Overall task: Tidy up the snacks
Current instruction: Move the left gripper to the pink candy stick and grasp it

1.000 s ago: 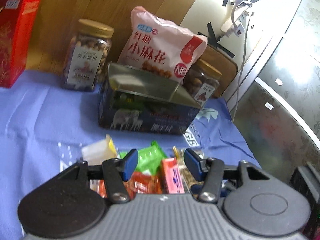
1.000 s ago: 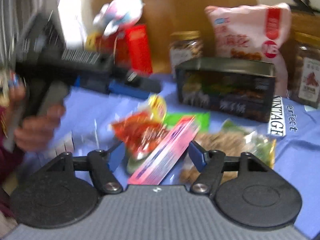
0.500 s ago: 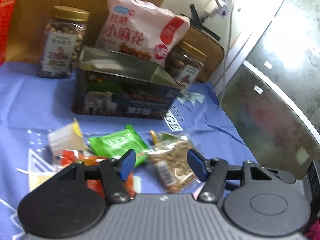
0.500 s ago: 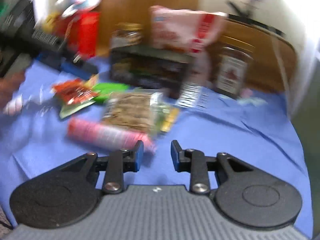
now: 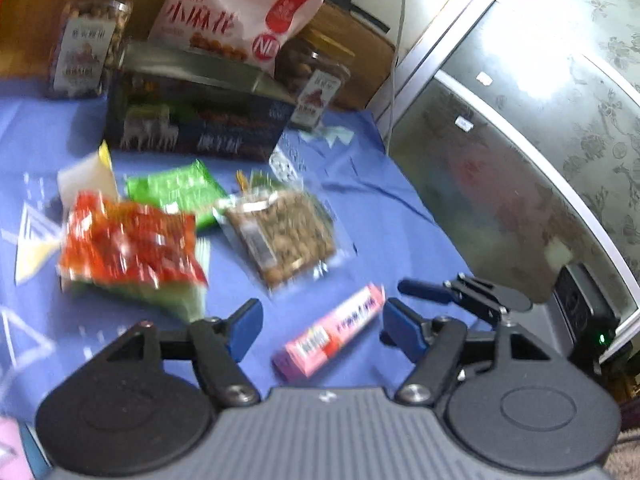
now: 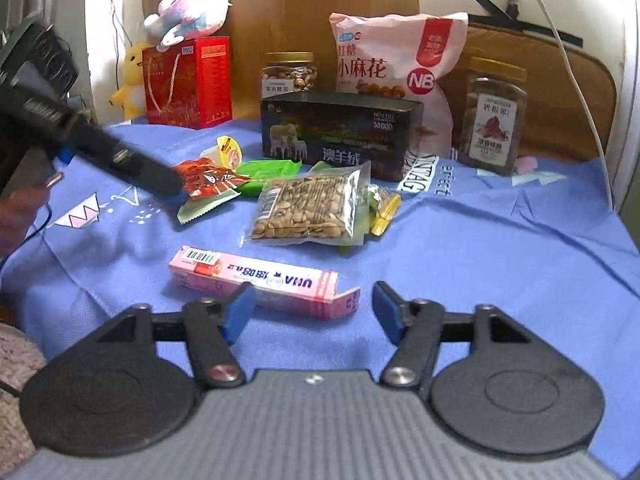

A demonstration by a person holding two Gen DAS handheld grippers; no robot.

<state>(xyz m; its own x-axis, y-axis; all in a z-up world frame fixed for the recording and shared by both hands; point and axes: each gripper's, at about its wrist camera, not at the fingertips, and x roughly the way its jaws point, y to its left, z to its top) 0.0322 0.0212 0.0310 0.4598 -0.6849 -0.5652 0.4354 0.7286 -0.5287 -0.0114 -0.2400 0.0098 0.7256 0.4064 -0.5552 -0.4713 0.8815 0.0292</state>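
Observation:
A long pink box point(image 6: 256, 278) lies flat on the blue cloth point(image 6: 480, 264) just in front of my open, empty right gripper point(image 6: 312, 308). It also shows in the left wrist view point(image 5: 332, 334), between the open fingers of my left gripper point(image 5: 320, 328). Behind it lie a clear nut packet point(image 6: 310, 208), a red packet point(image 6: 208, 178), a green packet point(image 6: 268, 170) and a small yellow cup point(image 6: 228, 150). The open dark tin box point(image 6: 340, 132) stands at the back. The left gripper also shows in the right wrist view point(image 6: 160, 182), over the red packet.
Behind the tin stand two nut jars point(image 6: 290, 72) point(image 6: 494, 114), a pink snack bag point(image 6: 396, 64), a red gift box point(image 6: 188, 82) and plush toys point(image 6: 192, 14). A white cable point(image 6: 576, 80) hangs at the right. A grey patterned cabinet point(image 5: 540, 120) borders the cloth's right edge.
The pink box, held up by my right gripper a second ago, now lies on the cloth, and that gripper has opened wide and pulled back. The left gripper has drawn back too.

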